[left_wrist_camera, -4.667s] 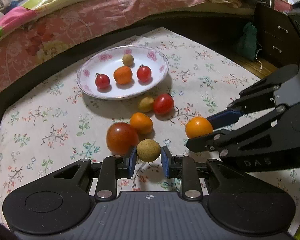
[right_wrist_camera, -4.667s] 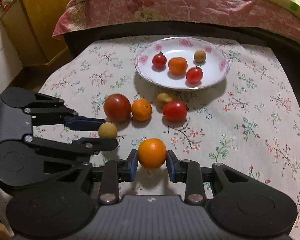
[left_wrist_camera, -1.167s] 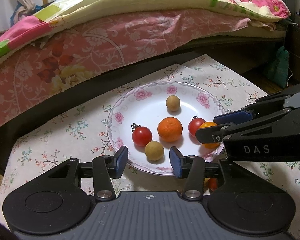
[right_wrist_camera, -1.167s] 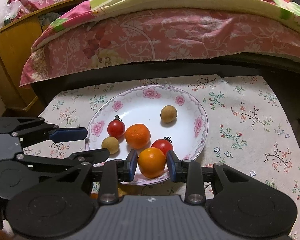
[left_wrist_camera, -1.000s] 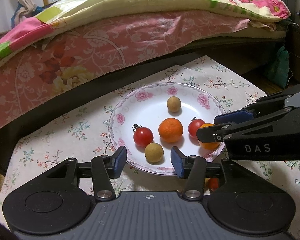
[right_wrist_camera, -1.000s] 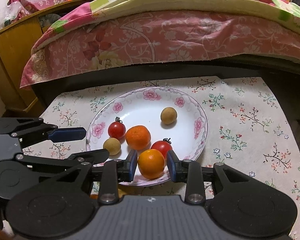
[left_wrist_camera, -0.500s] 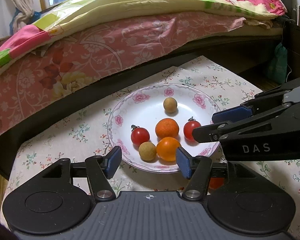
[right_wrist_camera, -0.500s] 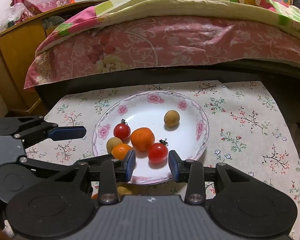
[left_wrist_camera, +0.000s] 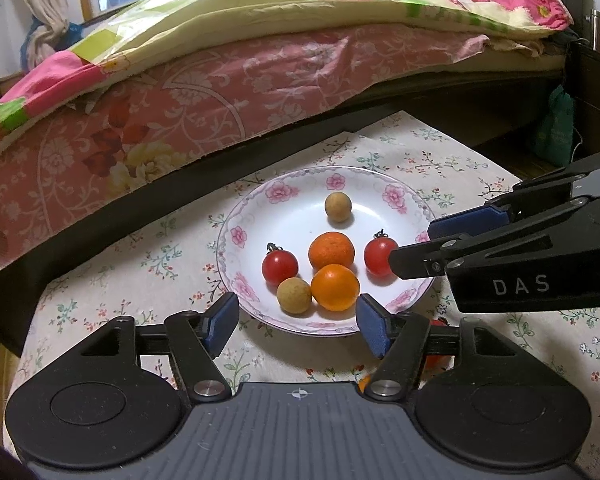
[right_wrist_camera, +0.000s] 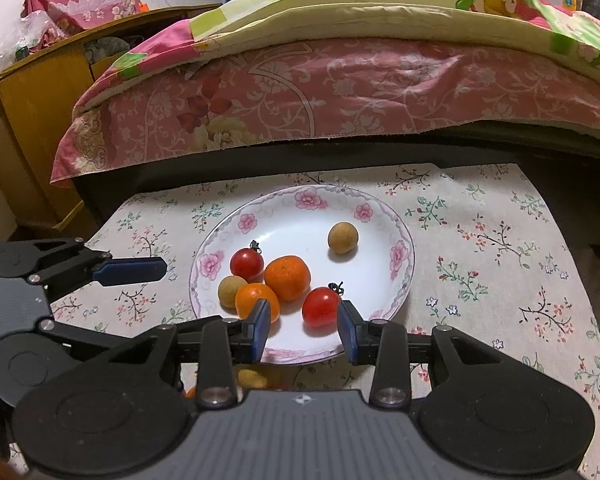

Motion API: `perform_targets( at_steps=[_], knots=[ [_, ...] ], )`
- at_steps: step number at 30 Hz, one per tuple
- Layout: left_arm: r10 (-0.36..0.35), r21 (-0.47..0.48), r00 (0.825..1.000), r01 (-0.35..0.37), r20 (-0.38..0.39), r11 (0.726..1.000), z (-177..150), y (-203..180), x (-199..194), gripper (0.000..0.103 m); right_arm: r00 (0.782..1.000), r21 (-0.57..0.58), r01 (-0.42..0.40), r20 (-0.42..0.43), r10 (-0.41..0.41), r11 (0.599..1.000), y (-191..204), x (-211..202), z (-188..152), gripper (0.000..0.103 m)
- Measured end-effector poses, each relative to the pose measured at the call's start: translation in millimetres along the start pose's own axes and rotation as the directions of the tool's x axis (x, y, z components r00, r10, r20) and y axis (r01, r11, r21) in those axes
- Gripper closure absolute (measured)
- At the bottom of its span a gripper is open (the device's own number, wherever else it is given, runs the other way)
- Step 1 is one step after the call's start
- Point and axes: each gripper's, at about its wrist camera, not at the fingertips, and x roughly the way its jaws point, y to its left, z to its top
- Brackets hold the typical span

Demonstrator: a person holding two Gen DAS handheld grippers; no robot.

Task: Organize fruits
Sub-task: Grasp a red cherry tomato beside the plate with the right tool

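Observation:
A white plate with pink flowers (left_wrist_camera: 284,196) (right_wrist_camera: 396,236) holds several fruits: two oranges (left_wrist_camera: 335,286) (right_wrist_camera: 287,272), two cherry tomatoes (left_wrist_camera: 280,266) (right_wrist_camera: 321,306) and two tan longans (left_wrist_camera: 294,295) (right_wrist_camera: 343,237). My left gripper (left_wrist_camera: 294,324) is open and empty, just short of the plate's near rim. My right gripper (right_wrist_camera: 302,330) is open and empty over the near rim; it also shows at the right of the left wrist view (left_wrist_camera: 420,244). More fruit lies partly hidden under the grippers (right_wrist_camera: 252,378) (left_wrist_camera: 434,360).
The plate sits on a flowered cloth (left_wrist_camera: 148,264) over a low table. A bed with a pink floral cover (left_wrist_camera: 220,92) runs behind it. A wooden cabinet (right_wrist_camera: 28,112) stands at the left in the right wrist view, a dark dresser (left_wrist_camera: 596,92) at the right.
Both grippers opened wider and drew back and up from the plate. The orange released by the right gripper and the longan released by the left now lie together on the plate.

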Motion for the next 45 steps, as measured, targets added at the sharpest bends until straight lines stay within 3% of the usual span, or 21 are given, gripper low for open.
perform_targets(
  at_steps=[9, 15, 24, 34, 45],
  knots=[
    [-0.003, 0.002, 1.000, 0.003, -0.019, 1.000, -8.7, -1.7, -9.6, 0.031, 1.000, 0.000, 0.002, -0.002, -0.002, 1.000, 0.9, -14.3, -8.1, 0.066],
    [-0.007, 0.019, 0.998, 0.008, -0.057, 1.000, -22.4, -0.7, -17.7, 0.030, 0.998, -0.006, 0.027, -0.052, -0.028, 1.000, -4.2, -20.8, -27.0, 0.066],
    [-0.023, 0.015, 0.996, 0.024, -0.083, 1.000, -35.3, 1.4, -25.7, 0.030, 0.992, -0.050, -0.027, -0.122, 0.021, 0.998, 13.7, -6.5, -41.0, 0.066],
    [-0.064, 0.015, 0.994, 0.065, -0.092, 0.998, -38.9, -0.8, -19.3, 0.030, 0.987, -0.045, -0.015, -0.159, 0.007, 0.999, 10.5, 18.3, -42.5, 0.066],
    [-0.128, 0.038, 0.988, 0.131, -0.082, 0.991, -41.0, -10.8, -14.0, 0.030, 0.987, -0.065, -0.027, -0.160, 0.016, 0.998, 9.4, 15.5, -42.8, 0.067]
  ],
)
